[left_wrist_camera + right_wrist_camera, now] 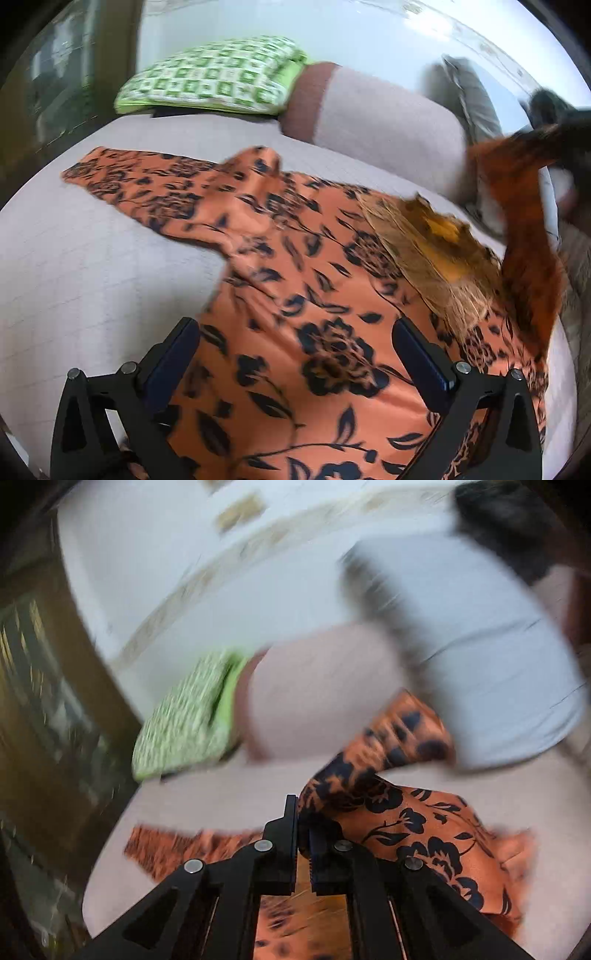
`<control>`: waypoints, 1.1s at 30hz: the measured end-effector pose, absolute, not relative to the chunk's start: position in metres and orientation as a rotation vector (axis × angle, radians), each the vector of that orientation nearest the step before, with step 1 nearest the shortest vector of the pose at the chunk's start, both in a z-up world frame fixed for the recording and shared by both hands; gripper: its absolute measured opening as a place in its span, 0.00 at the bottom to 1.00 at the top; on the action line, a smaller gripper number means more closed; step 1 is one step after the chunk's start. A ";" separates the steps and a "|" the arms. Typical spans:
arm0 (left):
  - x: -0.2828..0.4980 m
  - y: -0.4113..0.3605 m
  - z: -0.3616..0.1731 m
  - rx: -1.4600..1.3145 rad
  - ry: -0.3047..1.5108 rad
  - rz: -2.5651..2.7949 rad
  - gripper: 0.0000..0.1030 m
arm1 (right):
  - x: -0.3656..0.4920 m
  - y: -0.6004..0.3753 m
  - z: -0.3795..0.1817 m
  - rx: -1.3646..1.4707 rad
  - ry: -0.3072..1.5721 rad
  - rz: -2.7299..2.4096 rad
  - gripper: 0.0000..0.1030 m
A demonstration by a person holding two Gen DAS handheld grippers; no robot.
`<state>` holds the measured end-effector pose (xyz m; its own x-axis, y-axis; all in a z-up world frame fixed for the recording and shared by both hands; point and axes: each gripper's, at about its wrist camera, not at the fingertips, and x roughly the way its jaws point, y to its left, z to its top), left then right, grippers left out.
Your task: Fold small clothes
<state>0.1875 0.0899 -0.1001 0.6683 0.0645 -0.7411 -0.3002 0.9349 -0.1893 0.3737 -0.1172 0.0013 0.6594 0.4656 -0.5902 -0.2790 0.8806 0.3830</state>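
The orange black-flowered garment (295, 295) lies spread on the pale bed (92, 277). The right claw (303, 834), clamped on its right edge, lifts it to fold leftward; the left claw (295, 354) hovers wide open, empty.

Bedroom in a home — a bed (74, 266) covered with a pale quilted bedspread fills most of both views. At its head lie a green-and-white checked pillow (218, 74) and, touching it, a long pale bolster (373, 122) with a brownish end. Behind them, a plain light wall (332, 33); a blurred patterned border strip (207, 572) runs across it in the right wrist view. Dark wooden furniture (44, 686) stands beside the bed on the left — too blurred to tell what kind. An orange floral garment (295, 295) is spread on the bedspread, household laundry.
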 end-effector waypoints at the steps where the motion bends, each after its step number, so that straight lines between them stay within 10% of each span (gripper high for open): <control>1: 0.187 0.097 -0.098 -0.323 0.809 0.227 1.00 | 0.376 -0.087 -0.026 0.257 0.789 0.445 0.08; 3: 0.183 0.114 -0.096 -0.372 0.800 0.263 1.00 | 0.380 -0.029 -0.098 0.142 0.947 0.496 0.14; 4: 0.183 0.122 -0.096 -0.400 0.799 0.279 1.00 | 0.379 -0.008 -0.129 0.077 1.038 0.507 0.30; 5: 0.183 0.127 -0.097 -0.423 0.801 0.288 1.00 | 0.376 0.011 -0.155 0.019 1.129 0.513 0.72; 7: 0.183 0.138 -0.098 -0.473 0.809 0.298 1.00 | 0.357 0.012 -0.157 0.021 1.014 0.562 0.86; 29: 0.319 0.081 -0.099 -0.037 0.862 0.157 1.00 | 0.288 -0.316 -0.166 0.514 0.790 0.279 0.92; 31: 0.336 0.070 -0.111 0.038 0.935 0.120 0.72 | 0.284 -0.314 -0.168 0.507 0.753 0.296 0.92; 32: 0.342 0.066 -0.118 0.081 0.998 0.123 0.08 | 0.284 -0.311 -0.173 0.505 0.744 0.299 0.92; 33: 0.350 0.070 -0.124 0.057 1.111 0.152 0.03 | 0.285 -0.311 -0.175 0.512 0.745 0.307 0.92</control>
<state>0.3499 0.0696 -0.1238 0.4347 0.1505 -0.8879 -0.0938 0.9881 0.1216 0.2846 -0.3110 -0.1749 0.6993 0.4387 -0.5644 -0.0855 0.8352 0.5433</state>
